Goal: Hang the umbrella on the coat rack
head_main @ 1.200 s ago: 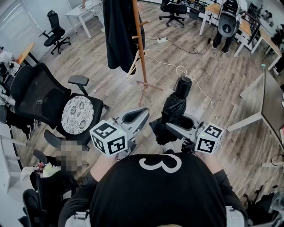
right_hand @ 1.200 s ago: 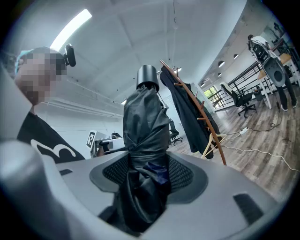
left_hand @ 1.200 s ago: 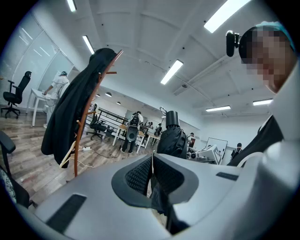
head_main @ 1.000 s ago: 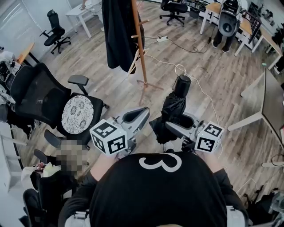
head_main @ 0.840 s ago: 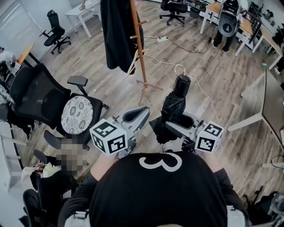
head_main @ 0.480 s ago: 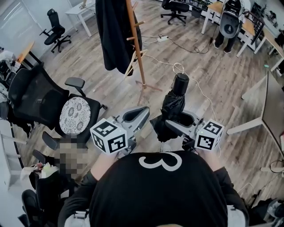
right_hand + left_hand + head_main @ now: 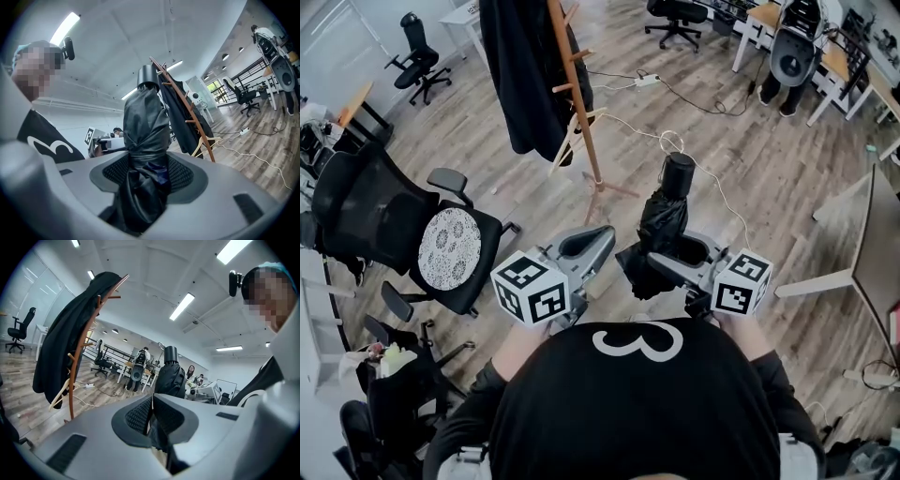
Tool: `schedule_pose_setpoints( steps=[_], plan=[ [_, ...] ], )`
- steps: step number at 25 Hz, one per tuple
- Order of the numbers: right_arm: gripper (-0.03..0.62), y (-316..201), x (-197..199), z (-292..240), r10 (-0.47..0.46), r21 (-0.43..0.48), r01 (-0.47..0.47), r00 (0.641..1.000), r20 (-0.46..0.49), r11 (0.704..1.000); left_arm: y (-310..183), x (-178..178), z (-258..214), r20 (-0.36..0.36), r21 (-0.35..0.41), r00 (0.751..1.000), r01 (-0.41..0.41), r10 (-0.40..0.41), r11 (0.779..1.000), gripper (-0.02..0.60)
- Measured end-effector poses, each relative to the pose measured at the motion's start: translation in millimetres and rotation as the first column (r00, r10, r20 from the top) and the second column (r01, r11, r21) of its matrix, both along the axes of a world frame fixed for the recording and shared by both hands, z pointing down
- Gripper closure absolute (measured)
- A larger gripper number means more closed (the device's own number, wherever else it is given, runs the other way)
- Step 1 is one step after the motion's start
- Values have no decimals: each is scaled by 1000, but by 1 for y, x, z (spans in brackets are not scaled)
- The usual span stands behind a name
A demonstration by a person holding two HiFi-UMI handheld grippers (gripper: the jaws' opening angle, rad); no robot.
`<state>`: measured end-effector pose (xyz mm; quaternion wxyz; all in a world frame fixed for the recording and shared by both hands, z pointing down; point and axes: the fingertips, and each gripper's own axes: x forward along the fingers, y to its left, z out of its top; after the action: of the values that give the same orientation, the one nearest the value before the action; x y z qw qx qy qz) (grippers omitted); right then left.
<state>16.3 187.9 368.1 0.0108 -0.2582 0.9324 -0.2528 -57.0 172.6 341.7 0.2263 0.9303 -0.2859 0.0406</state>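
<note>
One folded black umbrella [image 7: 667,208] sits mid-frame, clamped tight in the right gripper [image 7: 675,258]. The left gripper [image 7: 598,240] beside it is closed up, empty. Upper left: one wooden coat rack [image 7: 577,105], one black coat [image 7: 517,75] hanging on it.

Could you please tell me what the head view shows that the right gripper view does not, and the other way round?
Only the head view shows the office chair with its patterned cushion, the left gripper and the feet of the coat rack. Only the right gripper view shows the right gripper with its jaws closed on the fabric of the folded umbrella, plus a ceiling light. Both show the umbrella held upright, the wooden coat rack and the dark coat hanging on it.
</note>
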Motion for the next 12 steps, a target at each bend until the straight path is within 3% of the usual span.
schedule_pose_setpoints(
  steps=[3, 12],
  plan=[
    [338, -27, 24, -5, -14, -1, 14, 1000, 1, 1000, -25, 25, -4, 3, -3, 1000, 13, -13, 1000, 560],
    [338, -37, 36, 9, -37, 23, 37, 999, -14, 999, -32, 39, 7, 2, 34, 1000, 26, -26, 999, 560]
  ],
)
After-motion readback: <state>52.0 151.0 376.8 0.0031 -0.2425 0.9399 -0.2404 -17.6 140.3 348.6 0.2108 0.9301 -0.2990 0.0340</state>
